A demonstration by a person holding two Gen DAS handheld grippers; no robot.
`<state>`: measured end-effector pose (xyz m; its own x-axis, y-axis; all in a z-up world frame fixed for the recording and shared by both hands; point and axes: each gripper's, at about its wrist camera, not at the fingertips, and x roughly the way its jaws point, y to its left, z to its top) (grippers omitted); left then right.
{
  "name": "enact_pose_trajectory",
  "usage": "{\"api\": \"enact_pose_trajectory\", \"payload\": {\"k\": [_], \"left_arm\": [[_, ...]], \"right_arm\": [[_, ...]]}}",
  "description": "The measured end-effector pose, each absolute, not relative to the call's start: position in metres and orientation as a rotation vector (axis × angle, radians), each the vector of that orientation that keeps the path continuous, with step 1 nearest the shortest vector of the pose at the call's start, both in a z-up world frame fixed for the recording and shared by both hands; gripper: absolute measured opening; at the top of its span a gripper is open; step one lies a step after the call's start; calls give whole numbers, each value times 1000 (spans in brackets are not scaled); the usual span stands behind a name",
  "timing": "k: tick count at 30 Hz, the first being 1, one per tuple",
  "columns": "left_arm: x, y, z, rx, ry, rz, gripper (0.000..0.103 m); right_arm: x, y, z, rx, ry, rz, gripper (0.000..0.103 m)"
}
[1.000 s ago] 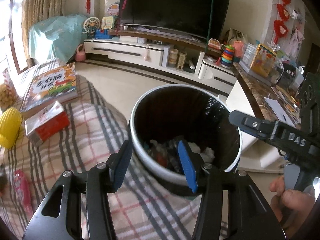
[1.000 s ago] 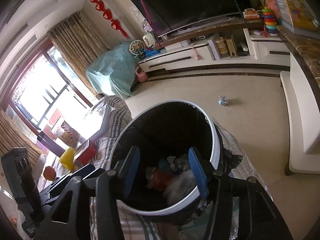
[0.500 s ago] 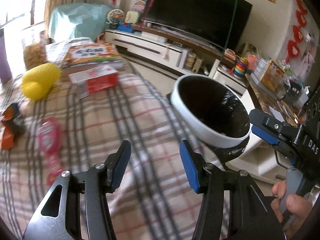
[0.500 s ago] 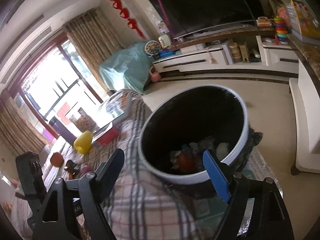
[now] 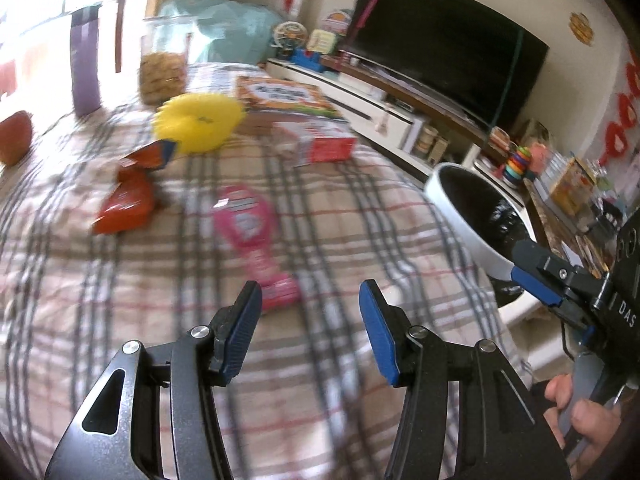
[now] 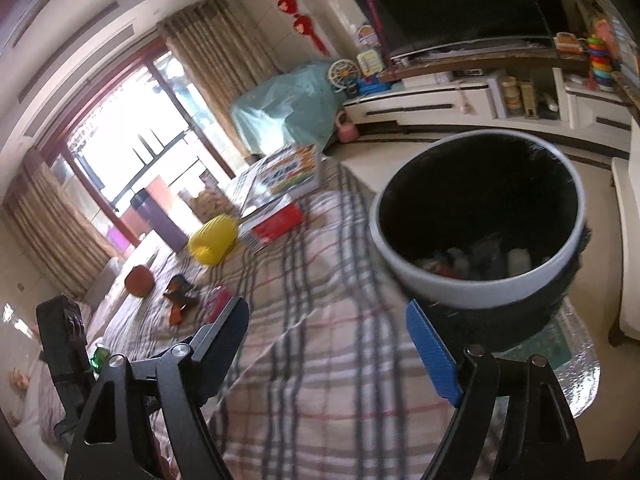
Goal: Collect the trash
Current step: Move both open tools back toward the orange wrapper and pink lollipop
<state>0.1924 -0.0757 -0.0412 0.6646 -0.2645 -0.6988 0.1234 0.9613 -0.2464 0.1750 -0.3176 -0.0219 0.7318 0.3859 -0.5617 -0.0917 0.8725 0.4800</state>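
Observation:
A white-rimmed trash bin with a black liner stands at the edge of the plaid-covered table and holds several scraps. It shows at the right in the left wrist view. On the cloth lie a pink wrapper and an orange snack bag; both show small in the right wrist view, wrapper, bag. My left gripper is open and empty, just short of the pink wrapper. My right gripper is open and empty, beside the bin.
A yellow ridged toy, a red-and-white box, a picture book, a snack jar, a purple cup and an orange ball sit farther back. A TV on a low cabinet stands beyond.
Both grippers have swung left, away from over the bin and toward the table. The left now faces the pink wrapper. The right gripper's jaws have opened wider.

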Motion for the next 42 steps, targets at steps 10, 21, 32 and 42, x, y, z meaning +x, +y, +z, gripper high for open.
{"api": "enact_pose_trajectory", "payload": {"k": [10, 21, 32, 42], "left_arm": [[182, -10, -48, -244, 814, -110, 51], [182, 30, -51, -259, 816, -50, 51], [211, 44, -54, -194, 845, -68, 55], [260, 48, -59, -83, 873, -121, 55]], "right_arm": [[173, -270, -29, 408, 741, 353, 83], [177, -218, -38, 335, 785, 434, 83], [197, -181, -47, 244, 834, 491, 83], [236, -152, -53, 136, 877, 498, 81]]}}
